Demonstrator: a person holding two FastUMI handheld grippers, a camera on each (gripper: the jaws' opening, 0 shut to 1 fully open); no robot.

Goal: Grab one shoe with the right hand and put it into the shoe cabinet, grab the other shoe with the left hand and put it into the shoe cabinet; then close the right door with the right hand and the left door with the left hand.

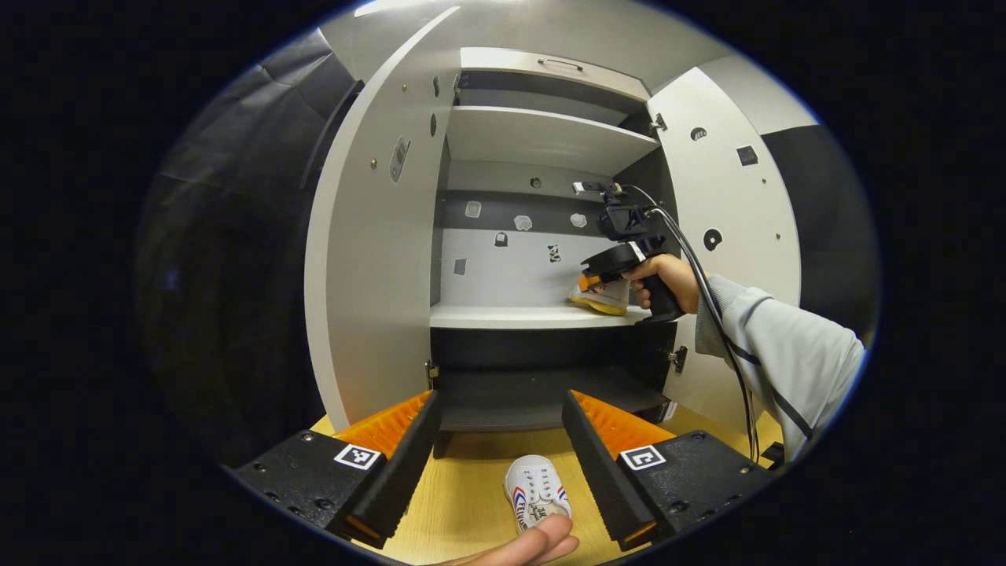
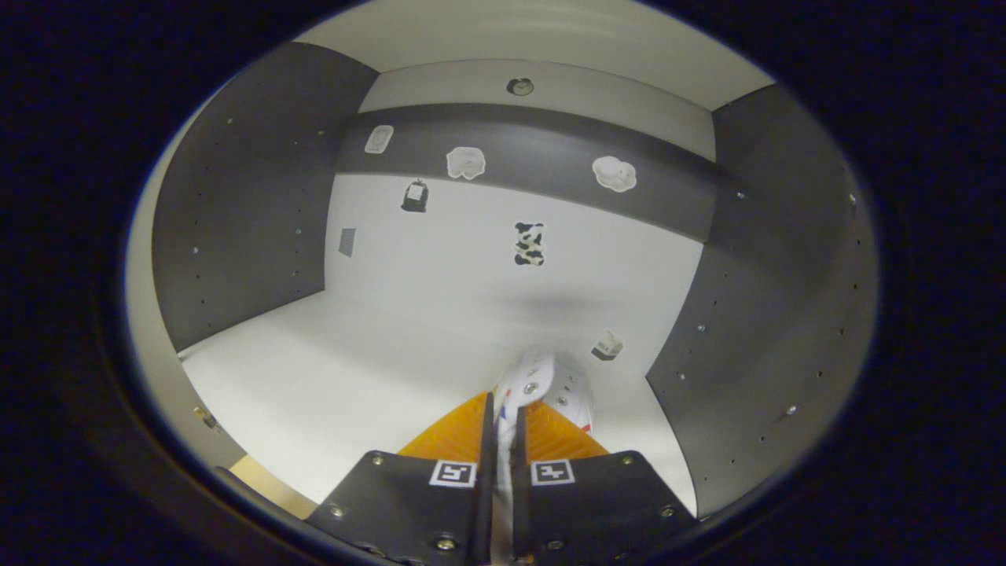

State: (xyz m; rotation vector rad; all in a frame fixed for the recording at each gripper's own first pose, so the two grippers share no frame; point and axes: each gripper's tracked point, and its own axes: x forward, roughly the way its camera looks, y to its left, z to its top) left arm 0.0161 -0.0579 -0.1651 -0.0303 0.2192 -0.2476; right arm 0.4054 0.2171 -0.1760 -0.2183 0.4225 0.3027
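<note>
Left door (image 1: 369, 259): at the left of the left gripper view, swung wide open, its inner face with small fittings turned to the camera.
Shoe cabinet (image 1: 542, 141): in the middle of the left gripper view, with an upper shelf and a middle shelf (image 1: 519, 316); small stickers sit on its back wall (image 2: 471, 259).
Left gripper (image 1: 500, 456): at the bottom of the left gripper view, its fingers spread wide and holding nothing.
Shoe on the table (image 1: 536, 491): white, low in the frame between the two spread fingers but touching neither; it lies on the wooden table (image 1: 464, 503). A fingertip (image 1: 534, 546) at the bottom edge covers its near end.
Right gripper (image 2: 500, 440): at the bottom centre of the right gripper view, the fingers nearly together, clamping the edge of the second shoe (image 2: 542, 385).
Second shoe: inside the cabinet, over the right part of the middle shelf; whether it rests on the shelf, I cannot tell. In the left gripper view the far gripper and hand (image 1: 668, 279) hide most of it.
Right door (image 1: 731, 236): open, at the right of the left gripper view, partly behind the grey sleeve (image 1: 786, 354).
</note>
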